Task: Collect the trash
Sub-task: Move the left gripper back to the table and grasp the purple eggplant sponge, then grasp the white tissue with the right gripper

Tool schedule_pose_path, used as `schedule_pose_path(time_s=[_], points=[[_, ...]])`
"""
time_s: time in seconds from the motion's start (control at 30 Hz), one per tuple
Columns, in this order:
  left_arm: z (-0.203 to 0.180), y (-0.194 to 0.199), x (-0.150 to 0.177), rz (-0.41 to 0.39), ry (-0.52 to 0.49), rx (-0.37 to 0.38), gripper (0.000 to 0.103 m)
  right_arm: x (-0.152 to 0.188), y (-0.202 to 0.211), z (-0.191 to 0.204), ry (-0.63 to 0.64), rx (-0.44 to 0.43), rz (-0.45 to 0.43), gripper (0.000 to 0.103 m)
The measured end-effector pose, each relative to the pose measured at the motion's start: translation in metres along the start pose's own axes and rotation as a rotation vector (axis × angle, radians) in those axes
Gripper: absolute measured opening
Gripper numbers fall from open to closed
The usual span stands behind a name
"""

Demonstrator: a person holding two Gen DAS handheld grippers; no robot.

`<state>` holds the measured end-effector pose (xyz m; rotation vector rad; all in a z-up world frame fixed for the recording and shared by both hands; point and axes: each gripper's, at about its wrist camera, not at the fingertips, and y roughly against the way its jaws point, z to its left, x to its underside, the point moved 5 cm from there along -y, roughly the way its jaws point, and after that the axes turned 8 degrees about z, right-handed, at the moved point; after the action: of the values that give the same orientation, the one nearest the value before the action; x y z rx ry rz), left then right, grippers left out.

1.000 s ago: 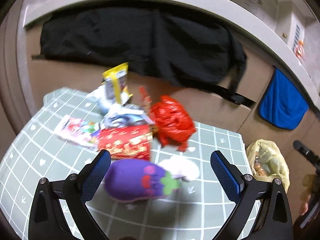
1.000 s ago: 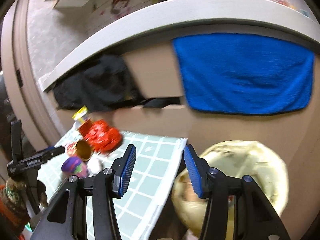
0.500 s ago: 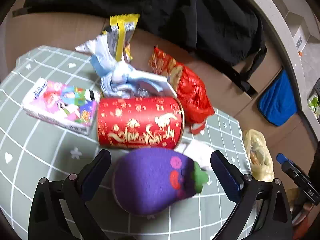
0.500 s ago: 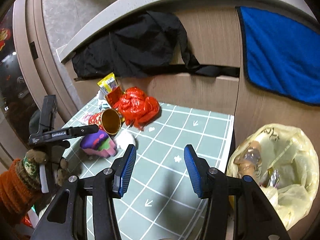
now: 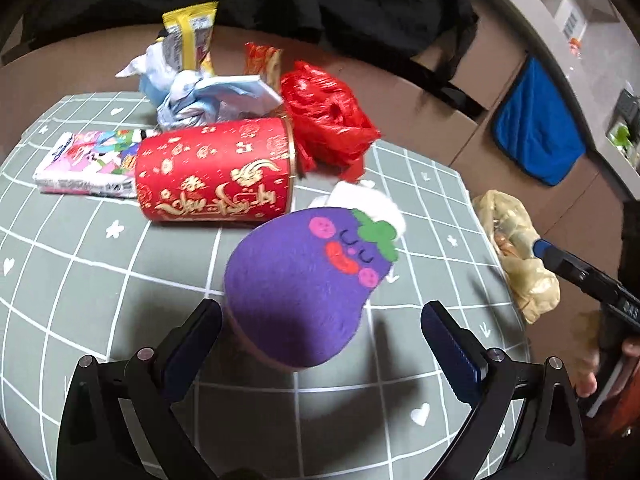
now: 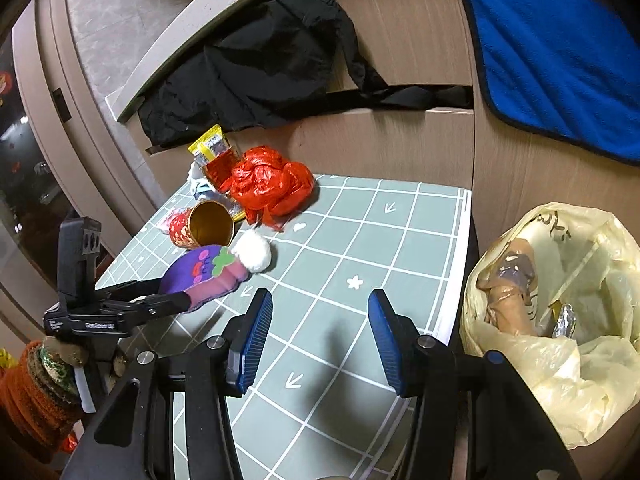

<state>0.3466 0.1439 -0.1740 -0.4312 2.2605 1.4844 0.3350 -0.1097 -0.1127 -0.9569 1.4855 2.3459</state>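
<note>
Purple eggplant plush (image 5: 304,284): felt face with pink cheeks, red mouth, green leaf cap; pink underside shows in the right wrist view (image 6: 202,274). It lies on the grey-green grid mat (image 5: 100,264), long axis running from the left gripper (image 5: 320,332) toward the far right corner, cap end pointing away, touching a white pom-pom (image 5: 376,204). Left gripper fingers spread wide, flanking the plush's rounded base; contact cannot be told.

Just behind the plush: red paper cup with gold characters (image 5: 216,176), on its side, open mouth facing right. Beyond it, toward the mat's far edge, a crumpled red plastic bag (image 5: 328,116), yellow snack wrapper (image 5: 192,40), crumpled white-blue wrapper (image 5: 216,96); a colourful flat pack (image 5: 88,164) at the left edge.

Right gripper (image 6: 320,336) open, empty, over the mat's right side. A yellowish trash bag (image 6: 560,320) sits open off the mat's right edge.

Brown panel wall behind, black garment (image 6: 256,68) and blue towel (image 6: 560,52) draped over it.
</note>
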Motion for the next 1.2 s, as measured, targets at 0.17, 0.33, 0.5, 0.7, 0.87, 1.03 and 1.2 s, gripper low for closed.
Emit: schedule_pose_path(time_s=[0.17,0.33,0.5,0.7,0.87,1.03,1.2], points=[[0.004,0.000,-0.001,-0.007,0.006,-0.048,0.098,0.003,0.003,0.002,0.027,0.018,-0.007,0.048],[0.008,-0.001,-0.004,0.001,0.008,-0.140,0.082,0.001,0.002,0.005,0.037,0.011,-0.009,0.048],[0.007,-0.003,-0.005,0.022,0.019,-0.111,0.072,-0.001,-0.001,0.012,0.062,0.014,-0.012,0.048],[0.002,0.021,-0.002,-0.029,0.025,-0.071,0.066,-0.011,-0.009,0.029,0.102,-0.007,-0.007,0.048],[0.010,0.063,0.012,-0.116,0.050,-0.112,0.066,-0.026,-0.030,0.058,0.213,-0.009,0.009,0.048],[0.029,0.096,0.021,-0.193,0.104,-0.165,0.066,-0.042,-0.065,0.082,0.280,-0.037,0.047,0.048],[0.044,0.107,0.027,-0.216,0.140,-0.171,0.066,-0.048,-0.100,0.107,0.280,-0.140,0.124,0.048]])
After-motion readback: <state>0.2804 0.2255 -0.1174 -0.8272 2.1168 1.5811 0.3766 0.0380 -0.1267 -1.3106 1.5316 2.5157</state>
